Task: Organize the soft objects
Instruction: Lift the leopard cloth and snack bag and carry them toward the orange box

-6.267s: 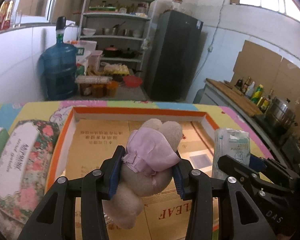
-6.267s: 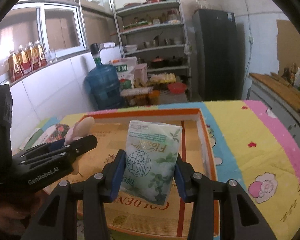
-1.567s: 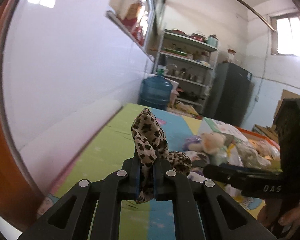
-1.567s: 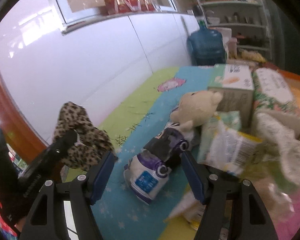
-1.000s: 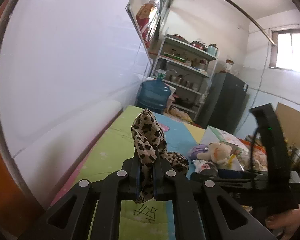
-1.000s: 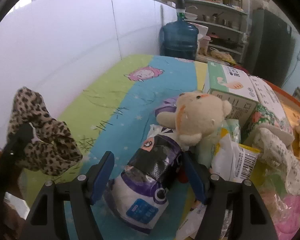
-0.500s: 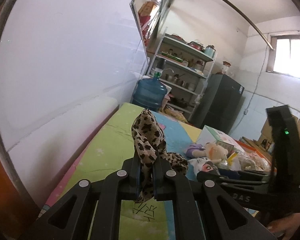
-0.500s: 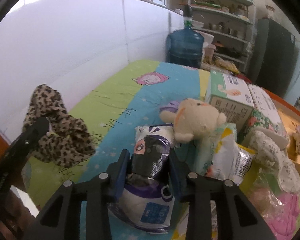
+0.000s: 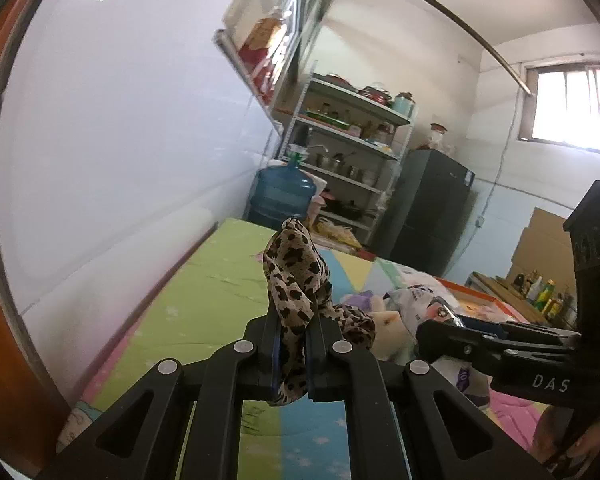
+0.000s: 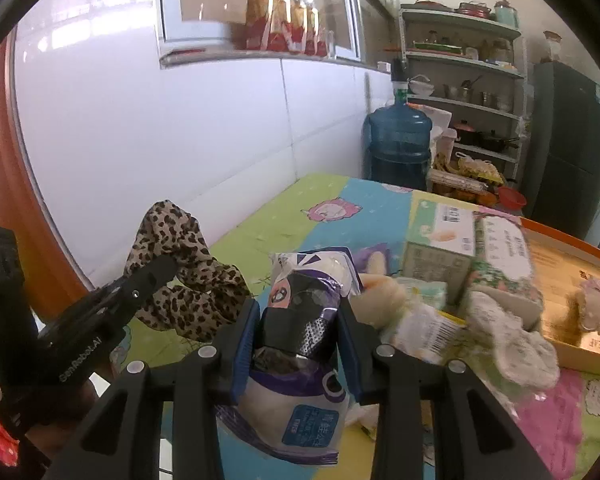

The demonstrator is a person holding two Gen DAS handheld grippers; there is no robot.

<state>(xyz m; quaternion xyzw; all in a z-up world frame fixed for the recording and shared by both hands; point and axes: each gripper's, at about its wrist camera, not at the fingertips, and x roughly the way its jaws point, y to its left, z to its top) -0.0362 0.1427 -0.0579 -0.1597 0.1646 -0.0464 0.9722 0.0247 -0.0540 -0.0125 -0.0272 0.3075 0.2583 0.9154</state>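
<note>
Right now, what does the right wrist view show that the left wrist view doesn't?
Only the right wrist view shows the right tool shut on the purple and white packet, plus the green tissue box and orange-rimmed tray. Only the left wrist view shows the left tool clamped on the leopard-print scrunchie from behind, and the window. Both share the scrunchie, the blue water jug and the shelves.

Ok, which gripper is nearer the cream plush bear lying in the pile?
Right. The right gripper, clamped on the purple-and-white soft pack, sits beside the cream plush bear; the left gripper, holding the leopard-print scrunchie, is farther off.
</note>
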